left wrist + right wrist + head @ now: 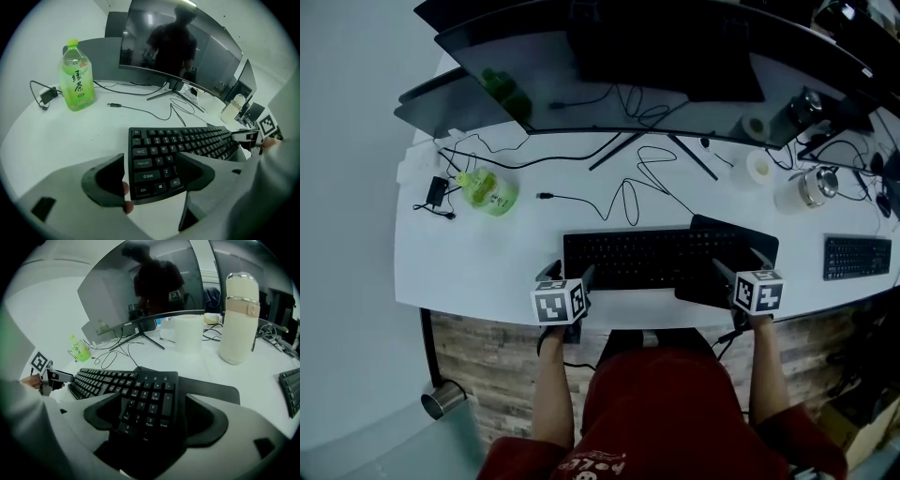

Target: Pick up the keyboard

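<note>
My left tongs (151, 172) are released and spread wide, straddling the near left corner of the keyboard (187, 143). My right tongs (152, 420) are released too, with the number-pad end lying between them. The keyboard lies flat at the near edge of the white tabletop (487, 267), its right end on a black mat (750, 242). A green bottle (490, 192) stands far left, and a curved monitor (656, 66) lies beyond.
</note>
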### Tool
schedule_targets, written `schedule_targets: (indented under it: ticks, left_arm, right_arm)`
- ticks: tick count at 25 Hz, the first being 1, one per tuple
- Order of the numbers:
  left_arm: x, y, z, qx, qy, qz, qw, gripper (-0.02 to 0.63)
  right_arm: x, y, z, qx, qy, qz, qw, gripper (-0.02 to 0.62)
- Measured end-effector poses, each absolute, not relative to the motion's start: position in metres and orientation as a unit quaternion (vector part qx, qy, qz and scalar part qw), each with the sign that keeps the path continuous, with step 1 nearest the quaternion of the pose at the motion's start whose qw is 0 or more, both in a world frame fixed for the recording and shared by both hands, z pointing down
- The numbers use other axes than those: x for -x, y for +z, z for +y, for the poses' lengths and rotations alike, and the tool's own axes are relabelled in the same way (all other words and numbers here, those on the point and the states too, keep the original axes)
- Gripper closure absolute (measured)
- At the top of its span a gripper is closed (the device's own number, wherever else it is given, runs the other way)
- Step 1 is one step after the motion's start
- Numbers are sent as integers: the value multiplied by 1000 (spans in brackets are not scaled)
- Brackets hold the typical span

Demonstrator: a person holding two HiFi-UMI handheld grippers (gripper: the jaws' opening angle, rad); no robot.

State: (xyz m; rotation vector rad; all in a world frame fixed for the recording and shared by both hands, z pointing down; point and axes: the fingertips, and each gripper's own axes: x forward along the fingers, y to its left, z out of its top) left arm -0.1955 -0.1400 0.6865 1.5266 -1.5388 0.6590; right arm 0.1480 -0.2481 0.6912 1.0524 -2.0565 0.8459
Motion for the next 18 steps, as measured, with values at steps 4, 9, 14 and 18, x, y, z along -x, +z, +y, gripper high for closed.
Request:
schedule_targets:
  ticks: [4,9,14,18]
  left_arm:
    - [192,697,-140,-611,269,-597,445,284]
    - [190,702,-141,-610,260,-582,469,284]
    - [189,705,-142,-618,263,-563,481,284]
    - [189,706,-143,-617,273,-558,483,284]
  right_arm:
    - [-150,699,-245,-397,333,-781,349,204]
    - [-148,706,-243,-387,349,-776,354,202]
    - [-143,708,-241,-377,350,-777,364,201]
    - [-142,709,-241,-373,353,-773,373,201]
